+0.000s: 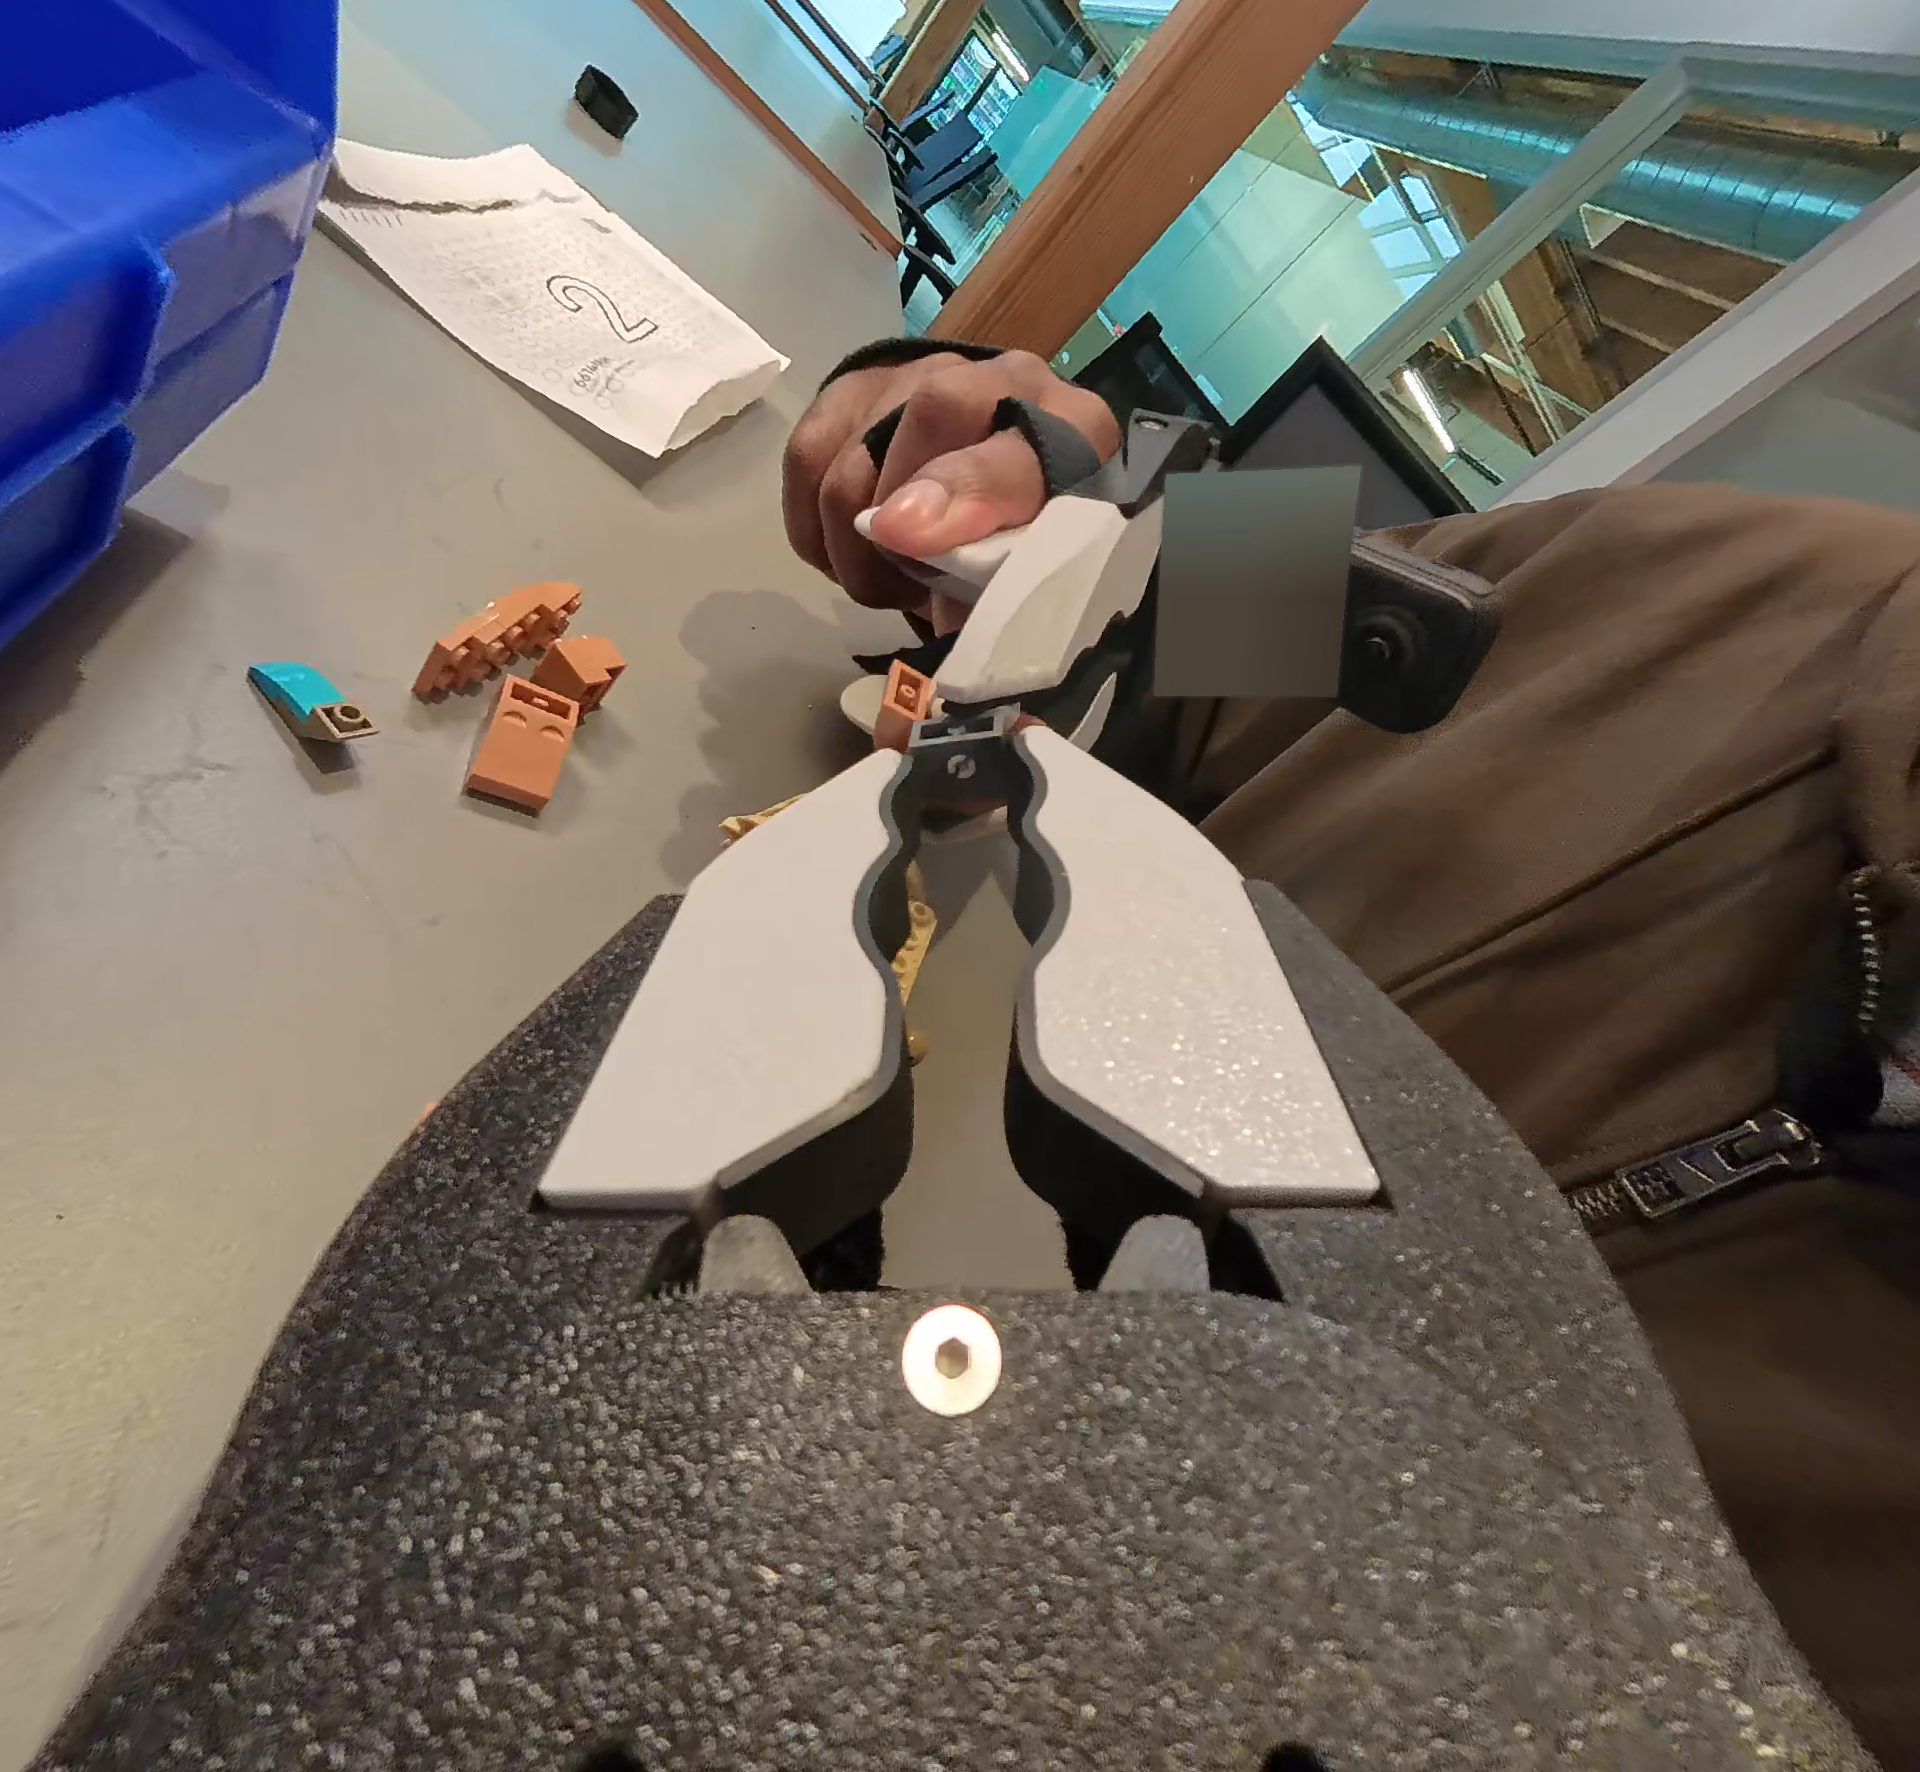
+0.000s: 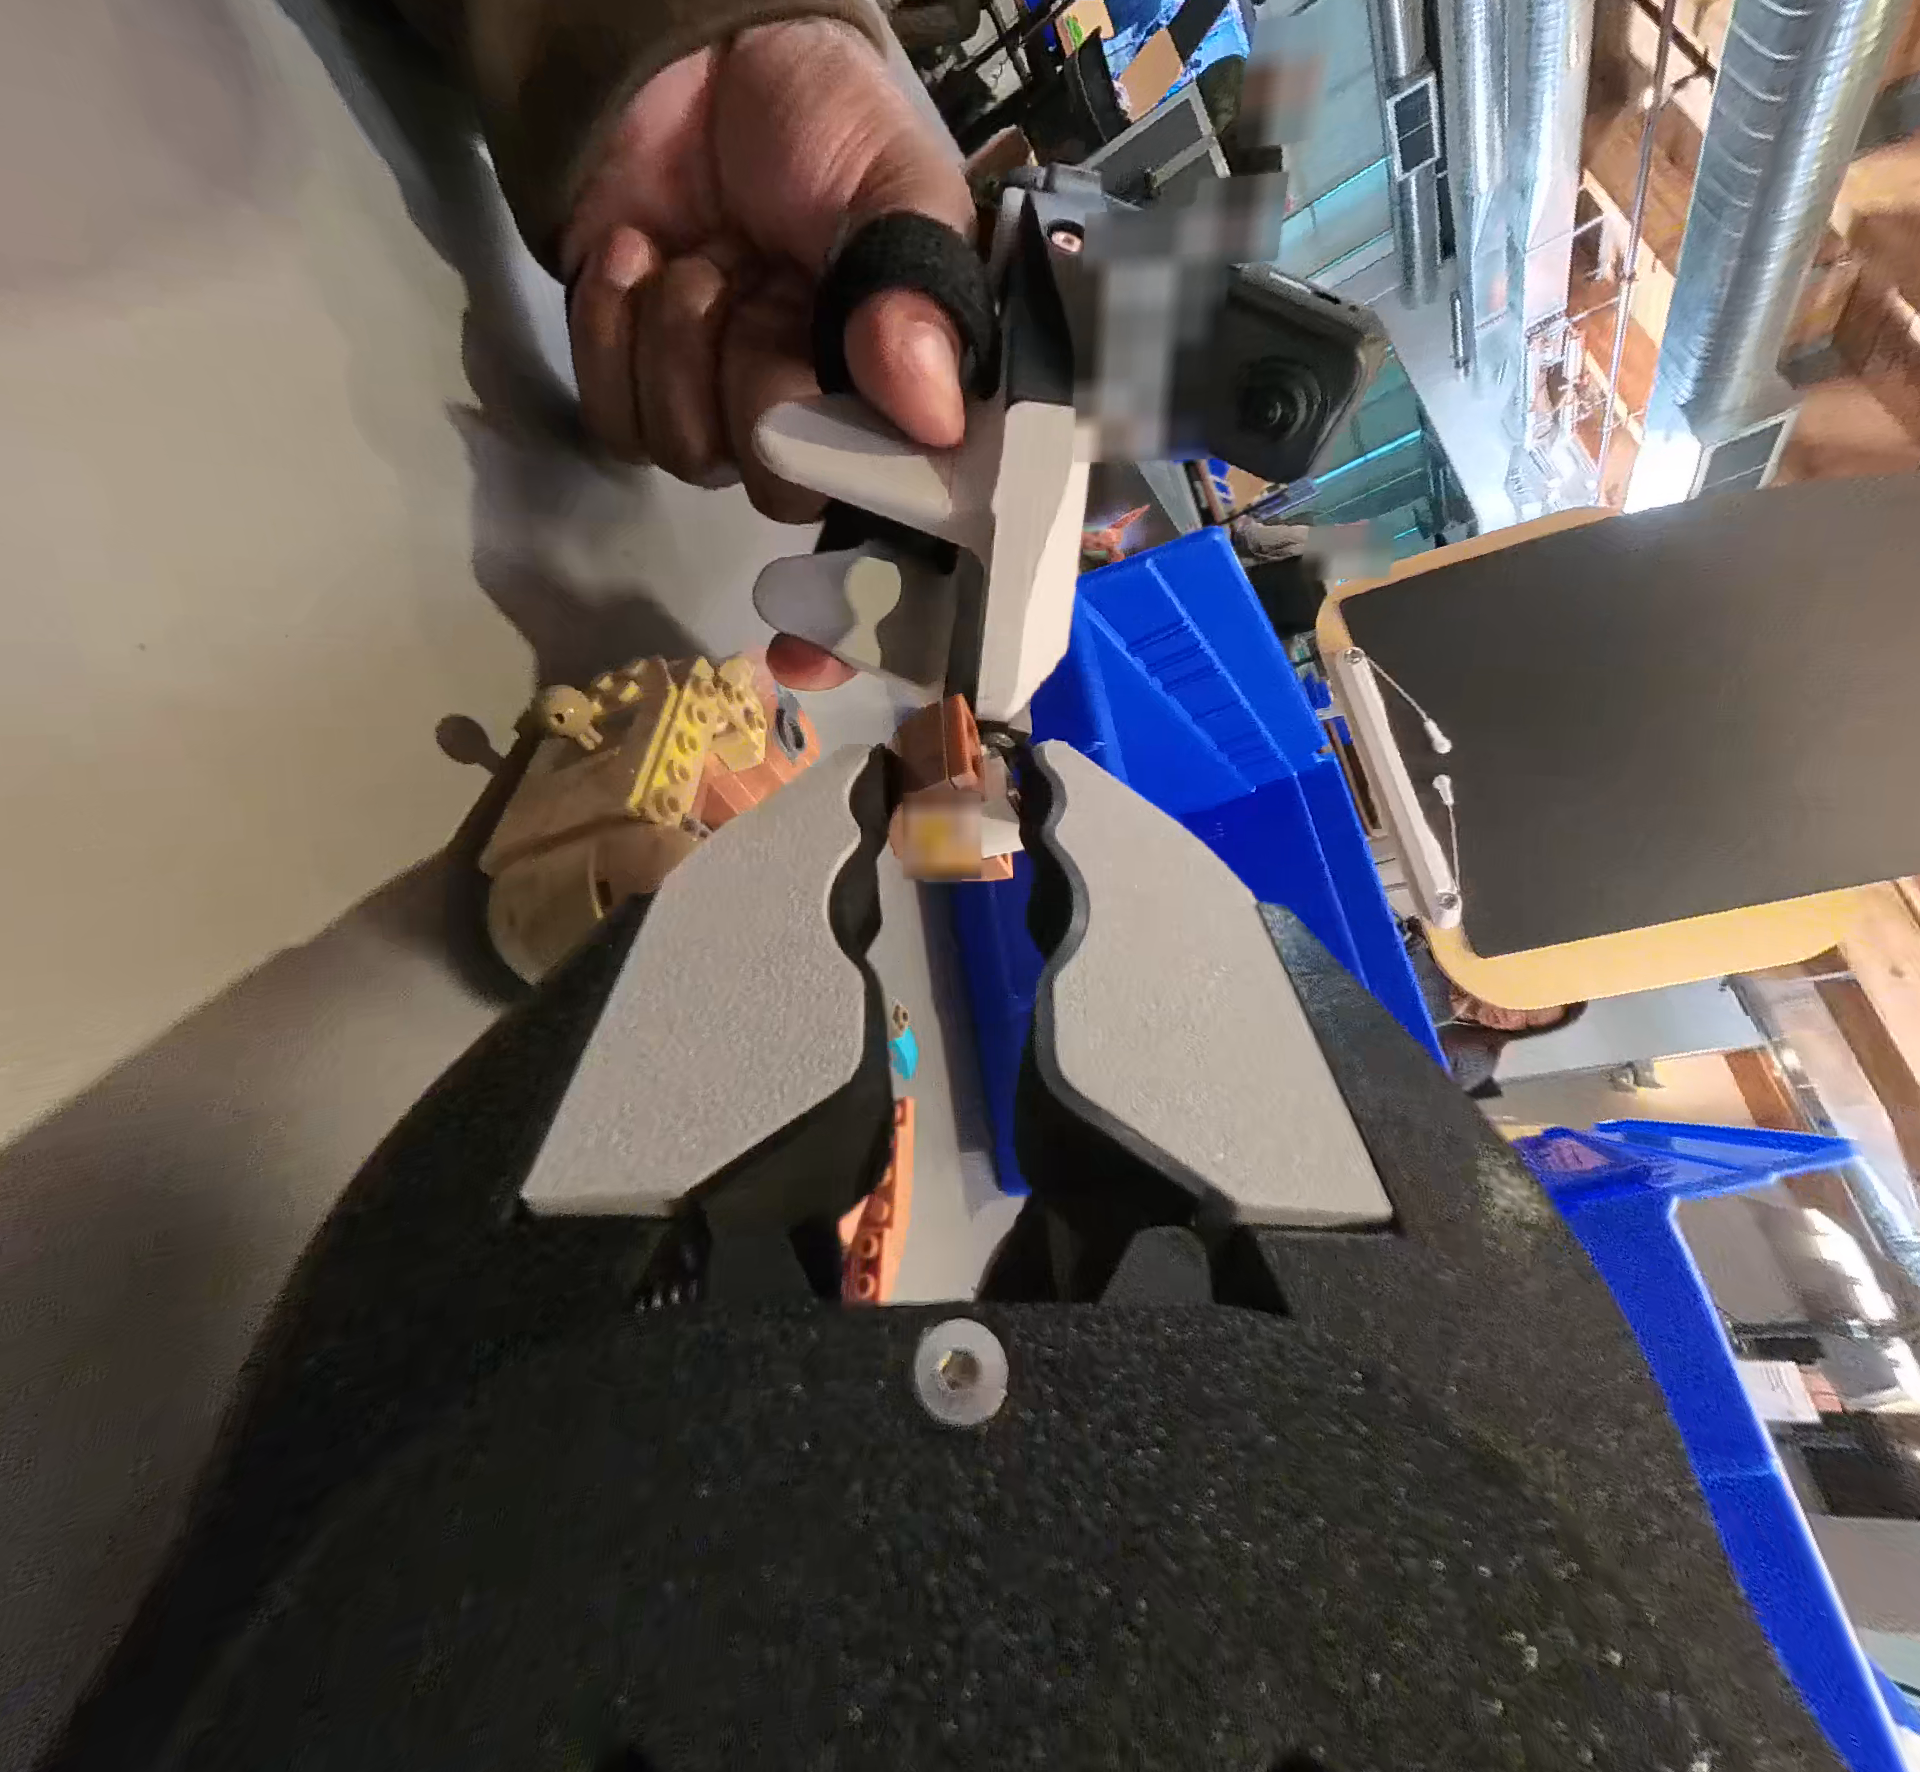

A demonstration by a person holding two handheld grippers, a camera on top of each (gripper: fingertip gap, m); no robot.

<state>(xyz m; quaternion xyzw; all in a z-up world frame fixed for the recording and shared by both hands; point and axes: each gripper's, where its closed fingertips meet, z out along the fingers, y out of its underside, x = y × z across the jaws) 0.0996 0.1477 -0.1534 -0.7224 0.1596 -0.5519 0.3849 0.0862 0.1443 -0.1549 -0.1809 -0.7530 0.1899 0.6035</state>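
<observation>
Left hand-held gripper [image 1: 961, 743]: clenched at its tips on a small grey piece [image 1: 958, 731], lifted above the table [image 1: 260, 891]; only a thin edge of the piece sits between the tips, so I judge it could twist or spring out under any sideways push.
Right hand-held gripper [image 2: 961, 787]: grasping a small orange-brown brick piece [image 2: 951, 746] between its fingers, also held up in the air; part of that piece is hidden by a blurred patch, so how deep it sits I cannot tell.
Meeting point: the two held pieces are touching or just beside one another, tip to tip; whether they are joined I cannot tell; if they are pressed together off-axis, one could tilt in its grip and pop free.
Below: a tan and yellow brick model [image 2: 613, 787] sits on the table near the right hand-held gripper; a dropped piece could fall onto it, or bounce away across the table.
Loose parts: orange-brown bricks [image 1: 520, 673] and a teal piece [image 1: 307, 699] lie well apart from the grippers; little risk to them.
Blue bins [image 1: 125, 164]: at the table's edge, near enough that a flicked piece might land in or behind them.
Paper sheet [image 1: 540, 288]: flat, far off; no concern.
</observation>
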